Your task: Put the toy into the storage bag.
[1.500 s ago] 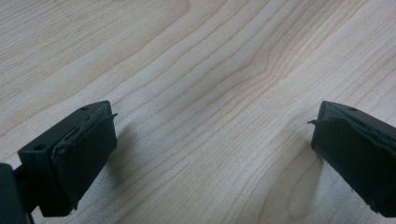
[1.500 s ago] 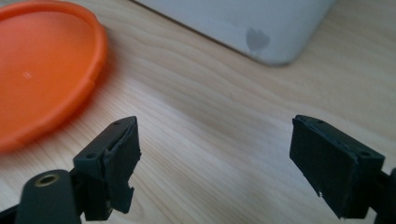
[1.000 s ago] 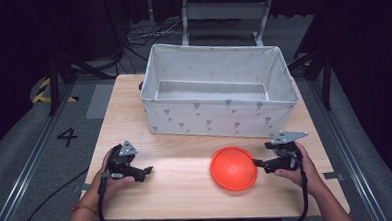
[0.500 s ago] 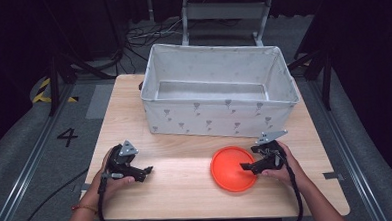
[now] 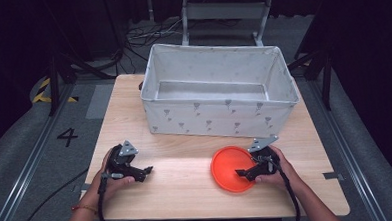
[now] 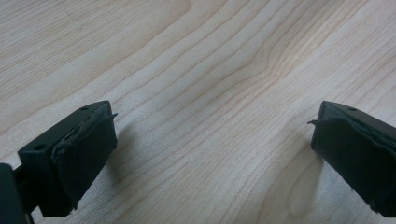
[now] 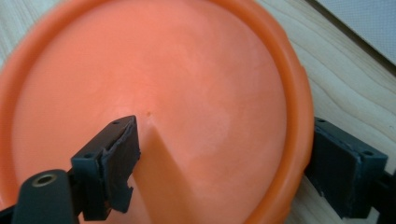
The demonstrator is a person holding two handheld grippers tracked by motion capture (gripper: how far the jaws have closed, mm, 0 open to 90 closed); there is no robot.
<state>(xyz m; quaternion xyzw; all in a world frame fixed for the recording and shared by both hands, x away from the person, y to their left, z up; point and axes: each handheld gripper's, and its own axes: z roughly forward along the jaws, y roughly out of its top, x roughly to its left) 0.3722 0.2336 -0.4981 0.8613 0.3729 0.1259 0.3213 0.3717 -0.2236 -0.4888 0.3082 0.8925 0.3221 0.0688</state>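
Right gripper (image 7: 219, 172) straddles the plate (image 5: 232, 169) rim at its 3 o'clock, jaws apart; close squarely on the rim before lifting toward the bin (image 5: 219, 122).

I count one orange plate (image 5: 232, 169) and one white fabric bin (image 5: 218, 97) on my table (image 5: 187, 186). Two grippers: left (image 5: 147, 169), right (image 5: 239, 173).
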